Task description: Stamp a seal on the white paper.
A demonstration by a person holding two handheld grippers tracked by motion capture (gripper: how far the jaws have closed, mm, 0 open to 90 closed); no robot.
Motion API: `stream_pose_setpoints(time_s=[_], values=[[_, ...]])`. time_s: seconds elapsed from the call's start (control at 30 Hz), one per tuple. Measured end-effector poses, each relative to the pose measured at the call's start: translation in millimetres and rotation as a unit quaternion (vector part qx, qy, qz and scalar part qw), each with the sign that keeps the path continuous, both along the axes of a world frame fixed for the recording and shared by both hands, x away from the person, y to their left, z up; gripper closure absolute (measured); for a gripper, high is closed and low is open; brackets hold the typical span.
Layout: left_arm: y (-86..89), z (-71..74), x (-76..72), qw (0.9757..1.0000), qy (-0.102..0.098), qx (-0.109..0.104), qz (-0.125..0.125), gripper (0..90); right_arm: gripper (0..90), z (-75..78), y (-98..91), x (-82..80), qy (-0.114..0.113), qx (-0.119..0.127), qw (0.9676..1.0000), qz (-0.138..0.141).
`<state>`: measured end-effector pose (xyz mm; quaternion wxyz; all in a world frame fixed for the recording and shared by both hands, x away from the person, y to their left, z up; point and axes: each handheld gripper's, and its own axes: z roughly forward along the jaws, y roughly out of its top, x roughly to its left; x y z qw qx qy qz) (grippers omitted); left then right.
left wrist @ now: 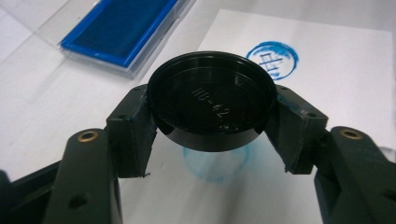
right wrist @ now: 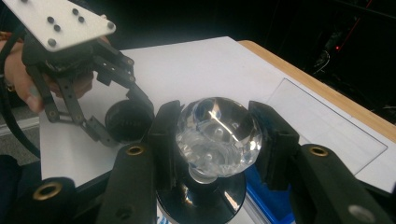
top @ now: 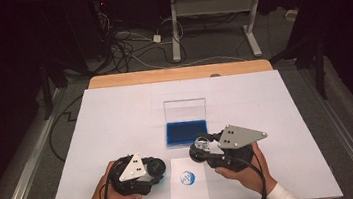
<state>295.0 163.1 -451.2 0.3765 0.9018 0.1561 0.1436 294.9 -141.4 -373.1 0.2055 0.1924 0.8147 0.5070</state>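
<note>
Now: left gripper (top: 156,168) is clamped on the black cap (left wrist: 211,106), held just above the table beside the paper (top: 191,198). Right gripper (top: 201,147) is clamped on the stamp's (right wrist: 217,131) clear knob, between paper and ink pad (top: 186,132). A blue print (top: 188,177) sits on the paper. Stamping looks finished. Next move probably calls for aligning cap and stamp base to recap.

Lying mid-table on a broad white sheet (top: 118,136) over a light wooden tabletop (top: 176,73): a blue rectangular ink pad (top: 186,132), its clear plastic lid (top: 184,109) standing upright behind. Nearer the front edge, a small white paper slip (top: 191,198) bearing a round blue stamp print (top: 188,177). Beyond the table, tangled cables (top: 128,49) on grey floor beside a white metal desk frame (top: 209,5)
</note>
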Motion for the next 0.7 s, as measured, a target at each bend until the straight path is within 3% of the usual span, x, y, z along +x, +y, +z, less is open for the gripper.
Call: stream_pose_setpoints(time_s=[0.3, 0.7], values=[[-23.0, 1.2, -1.9, 0.9998, 0.003, -0.01, -0.017, 36.3, 56.9, 1.6, 6.5, -2.9, 0.0, 0.01, 0.9999, 0.01], [-39.4, 1.4, -0.2, 0.9991, 0.014, -0.03, -0.027, 36.3, 56.8, -2.0, 27.0, -7.3, 0.012, 0.019, 0.9989, 0.041]])
